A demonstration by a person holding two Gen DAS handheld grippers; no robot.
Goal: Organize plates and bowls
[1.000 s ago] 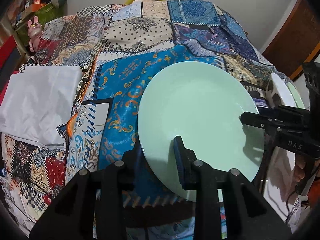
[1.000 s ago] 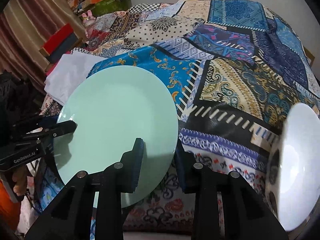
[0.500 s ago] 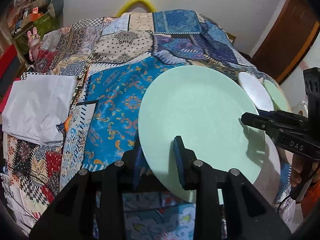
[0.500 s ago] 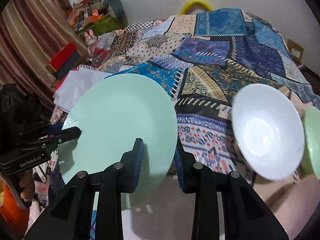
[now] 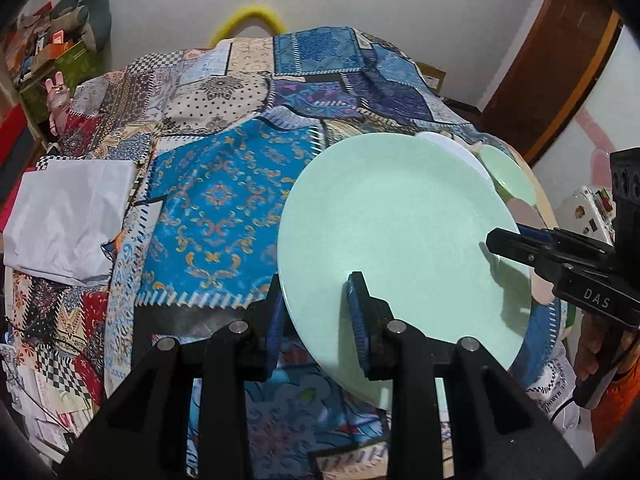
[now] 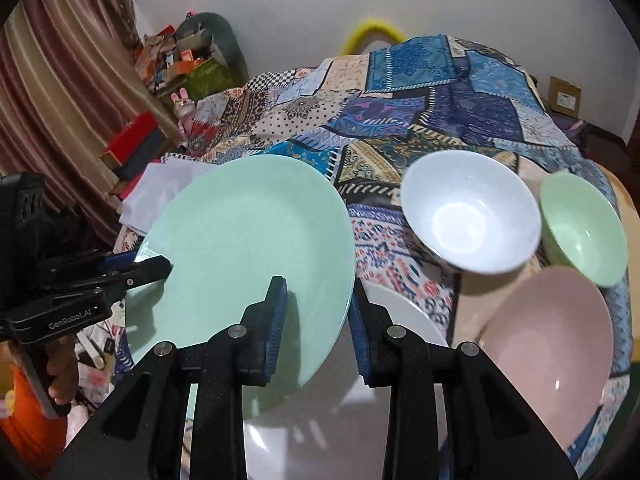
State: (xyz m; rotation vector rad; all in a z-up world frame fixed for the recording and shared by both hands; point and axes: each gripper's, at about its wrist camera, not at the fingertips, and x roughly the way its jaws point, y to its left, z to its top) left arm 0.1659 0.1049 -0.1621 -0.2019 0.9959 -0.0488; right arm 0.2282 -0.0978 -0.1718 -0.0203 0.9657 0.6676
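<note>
The green plate [image 6: 240, 248], carried by both grippers, has travelled from over the quilt [image 5: 224, 200] to above the white plate [image 6: 360, 420], near the bowls [image 6: 468, 208]; stacking looks imminent. Left gripper [image 5: 316, 308] and right gripper [image 6: 316, 316] each stay clenched on its rim.

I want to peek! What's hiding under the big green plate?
A white plate lies below the green plate, partly showing. The part beneath the green one is covered.

Both wrist views look closely forward over the patchwork cloth [image 5: 216, 200], sharing the green plate [image 5: 400, 232].
</note>
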